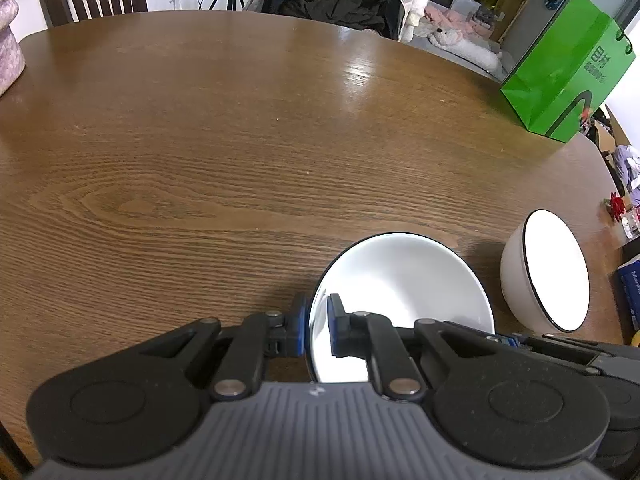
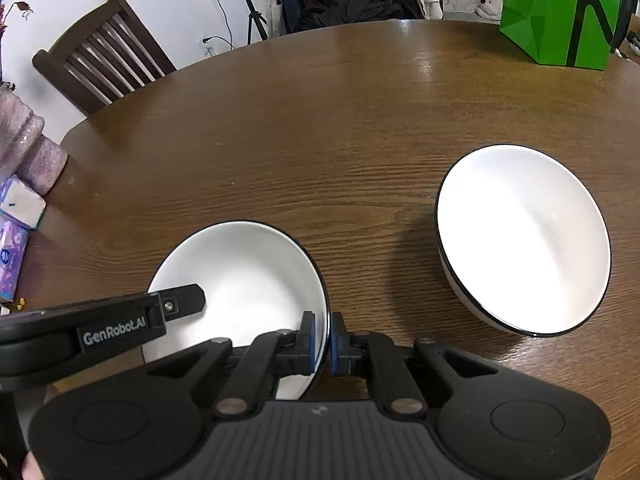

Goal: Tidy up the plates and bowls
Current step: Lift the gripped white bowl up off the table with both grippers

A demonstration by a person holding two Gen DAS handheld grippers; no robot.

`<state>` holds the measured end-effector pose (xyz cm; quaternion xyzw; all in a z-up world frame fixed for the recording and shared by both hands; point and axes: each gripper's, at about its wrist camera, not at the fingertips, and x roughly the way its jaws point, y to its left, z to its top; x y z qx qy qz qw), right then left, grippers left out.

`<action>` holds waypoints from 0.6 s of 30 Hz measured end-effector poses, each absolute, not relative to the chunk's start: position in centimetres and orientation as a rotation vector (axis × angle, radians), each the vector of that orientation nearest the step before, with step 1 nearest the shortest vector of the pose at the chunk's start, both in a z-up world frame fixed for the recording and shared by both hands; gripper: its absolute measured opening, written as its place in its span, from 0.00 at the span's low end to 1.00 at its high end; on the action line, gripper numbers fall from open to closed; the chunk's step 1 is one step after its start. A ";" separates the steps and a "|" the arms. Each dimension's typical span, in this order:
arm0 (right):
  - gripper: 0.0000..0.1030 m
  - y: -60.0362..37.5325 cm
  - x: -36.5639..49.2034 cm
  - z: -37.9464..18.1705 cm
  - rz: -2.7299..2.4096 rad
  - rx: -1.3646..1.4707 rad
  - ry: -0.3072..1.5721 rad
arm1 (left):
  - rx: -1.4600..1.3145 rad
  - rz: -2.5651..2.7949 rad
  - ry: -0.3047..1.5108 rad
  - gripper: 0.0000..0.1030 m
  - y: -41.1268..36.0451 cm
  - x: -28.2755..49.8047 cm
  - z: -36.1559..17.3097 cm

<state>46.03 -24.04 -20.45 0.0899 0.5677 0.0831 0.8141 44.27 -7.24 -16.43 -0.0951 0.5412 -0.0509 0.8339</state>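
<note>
A white bowl with a thin black rim (image 1: 404,292) (image 2: 248,280) sits near the front edge of the brown wooden table. My left gripper (image 1: 318,326) is shut on its left rim, one pad inside and one outside. My right gripper (image 2: 330,340) is shut on the same bowl's right rim. The left gripper's body also shows in the right wrist view (image 2: 120,326). A second, deeper white bowl (image 1: 548,272) (image 2: 524,240) stands on the table to the right, apart from both grippers.
A green paper bag (image 1: 568,68) (image 2: 560,12) stands at the table's far right. A pinkish object (image 2: 28,140) and tissue packs (image 2: 16,232) lie at the left edge. A wooden chair (image 2: 104,52) stands behind the table.
</note>
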 end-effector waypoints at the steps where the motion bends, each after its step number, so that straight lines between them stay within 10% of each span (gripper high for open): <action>1: 0.07 -24.0 46.0 -20.4 0.177 0.192 1.210 | -0.201 -0.109 1.145 0.11 -7.2 44.2 -16.4; 18: 0.07 -23.1 43.5 -17.2 0.189 0.167 1.171 | -0.213 -0.114 1.104 0.11 -6.1 41.1 -13.6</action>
